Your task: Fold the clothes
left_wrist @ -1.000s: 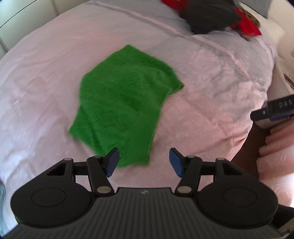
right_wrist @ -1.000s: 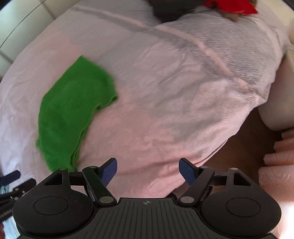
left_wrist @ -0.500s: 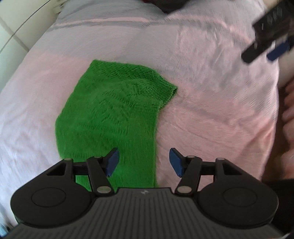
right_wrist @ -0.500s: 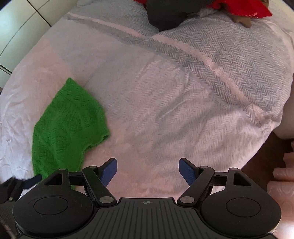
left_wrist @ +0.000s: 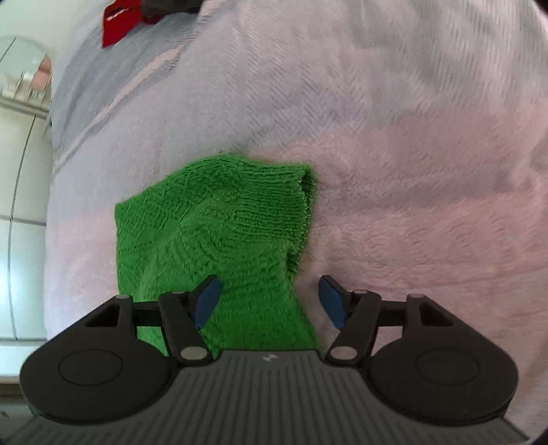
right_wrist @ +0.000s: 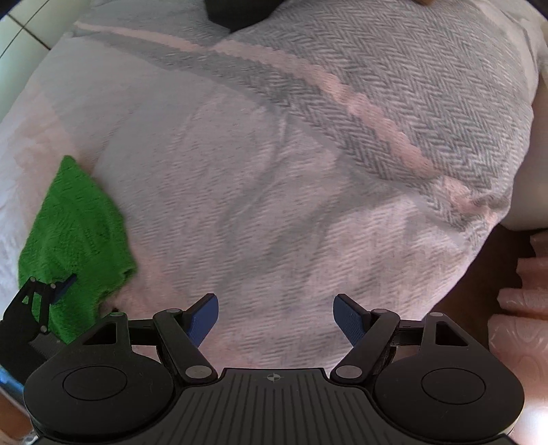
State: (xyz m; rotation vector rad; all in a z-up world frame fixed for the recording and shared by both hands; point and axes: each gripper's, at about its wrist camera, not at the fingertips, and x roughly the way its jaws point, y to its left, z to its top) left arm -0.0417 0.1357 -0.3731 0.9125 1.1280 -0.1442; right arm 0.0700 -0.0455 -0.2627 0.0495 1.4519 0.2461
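Note:
A green knitted garment (left_wrist: 219,236) lies partly folded on the pale pink-and-grey bedspread (left_wrist: 394,143). My left gripper (left_wrist: 269,301) is open, low over the garment's near edge, with the cloth running under and between its blue pads. In the right wrist view the garment (right_wrist: 77,236) lies at the far left, with the left gripper (right_wrist: 41,304) over its near end. My right gripper (right_wrist: 275,316) is open and empty above bare bedspread (right_wrist: 308,154), well right of the garment.
A dark garment (right_wrist: 239,13) lies at the far end of the bed, and a red item (left_wrist: 118,20) beside it. White cupboard doors (left_wrist: 17,191) stand left of the bed. The bed's right edge drops to a brown floor (right_wrist: 493,267).
My left gripper has come forward and down over the garment's near edge and turned to the left. My right gripper has moved further onto the bed. Both stay open.

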